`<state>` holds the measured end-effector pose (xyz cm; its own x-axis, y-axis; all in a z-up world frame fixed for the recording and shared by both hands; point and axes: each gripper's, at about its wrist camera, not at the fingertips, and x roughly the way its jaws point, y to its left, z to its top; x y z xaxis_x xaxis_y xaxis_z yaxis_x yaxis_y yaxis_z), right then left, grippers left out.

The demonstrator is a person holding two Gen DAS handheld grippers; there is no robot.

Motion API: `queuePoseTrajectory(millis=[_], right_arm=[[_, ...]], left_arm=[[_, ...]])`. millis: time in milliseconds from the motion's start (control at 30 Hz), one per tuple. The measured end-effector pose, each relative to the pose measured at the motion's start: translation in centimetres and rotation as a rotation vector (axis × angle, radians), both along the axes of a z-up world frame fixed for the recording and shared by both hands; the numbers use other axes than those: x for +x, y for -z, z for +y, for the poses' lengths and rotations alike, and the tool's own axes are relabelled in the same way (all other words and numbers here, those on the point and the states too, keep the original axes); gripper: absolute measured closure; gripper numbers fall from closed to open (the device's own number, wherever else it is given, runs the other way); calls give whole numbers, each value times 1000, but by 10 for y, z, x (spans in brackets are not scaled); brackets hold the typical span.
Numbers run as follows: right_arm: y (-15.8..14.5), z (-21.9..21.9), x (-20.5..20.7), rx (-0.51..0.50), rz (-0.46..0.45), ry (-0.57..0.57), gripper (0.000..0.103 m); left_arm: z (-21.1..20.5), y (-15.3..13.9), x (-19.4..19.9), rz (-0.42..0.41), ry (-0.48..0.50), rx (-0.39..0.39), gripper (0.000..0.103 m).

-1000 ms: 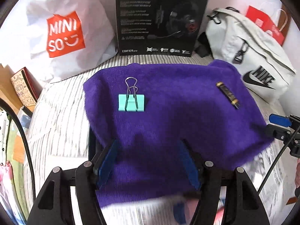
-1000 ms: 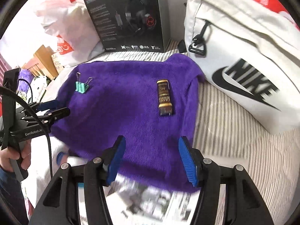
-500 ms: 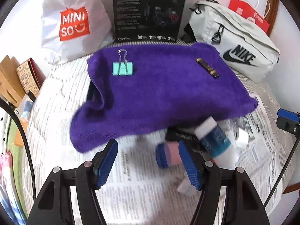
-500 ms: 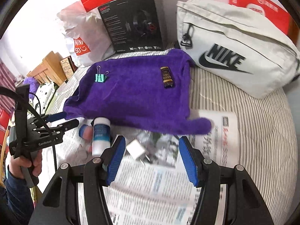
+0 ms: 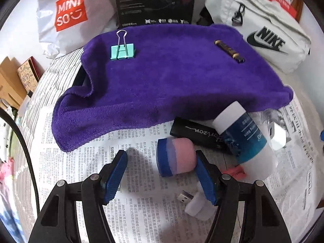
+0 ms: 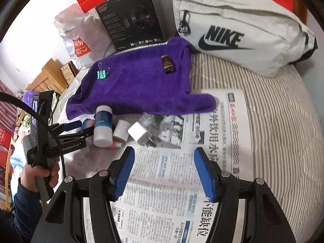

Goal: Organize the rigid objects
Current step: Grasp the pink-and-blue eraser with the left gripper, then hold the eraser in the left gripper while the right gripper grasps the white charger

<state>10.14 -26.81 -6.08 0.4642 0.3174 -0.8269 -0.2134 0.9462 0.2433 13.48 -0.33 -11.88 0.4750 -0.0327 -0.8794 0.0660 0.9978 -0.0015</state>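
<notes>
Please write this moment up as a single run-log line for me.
left gripper: open, above pink-and-blue tube on newspaper | right gripper: open, empty | binder clip, brown stick: on purple towel

Home bedroom: striped mattress (image 6: 283, 121), shopping bags (image 5: 66, 18).

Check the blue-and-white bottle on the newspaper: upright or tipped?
Tipped. The bottle lies on its side on the newspaper, cap toward the purple towel, resting across a black case.
</notes>
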Motion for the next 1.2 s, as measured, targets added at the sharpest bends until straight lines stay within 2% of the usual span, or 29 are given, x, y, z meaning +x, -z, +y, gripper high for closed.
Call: queuePoseTrajectory(millis=[67, 167, 267, 500, 800, 1000, 1033, 1200], right_arm=[[7, 0, -1, -8, 11, -1, 42], [16, 3, 1, -14, 25, -3, 42], [20, 13, 4, -10, 23, -29, 42], [31, 40, 23, 1, 6, -132, 43], [51, 63, 43, -96, -16, -220, 44], [51, 75, 50, -104, -40, -253, 61], [52, 78, 50, -100, -35, -261, 68], [51, 81, 45, -120, -26, -266, 74]], left_arm=[[4, -1, -1, -10, -10, -30, 37], [3, -2, -1, -21, 3, -25, 43], [-2, -3, 1, -41, 24, 5, 67], [11, -4, 2, -26, 20, -14, 67], [28, -4, -3, -28, -13, -86, 67], [26, -3, -5, -37, -16, -75, 67], [26, -3, -6, -38, -15, -72, 67], [25, -3, -6, -36, -5, -65, 67]])
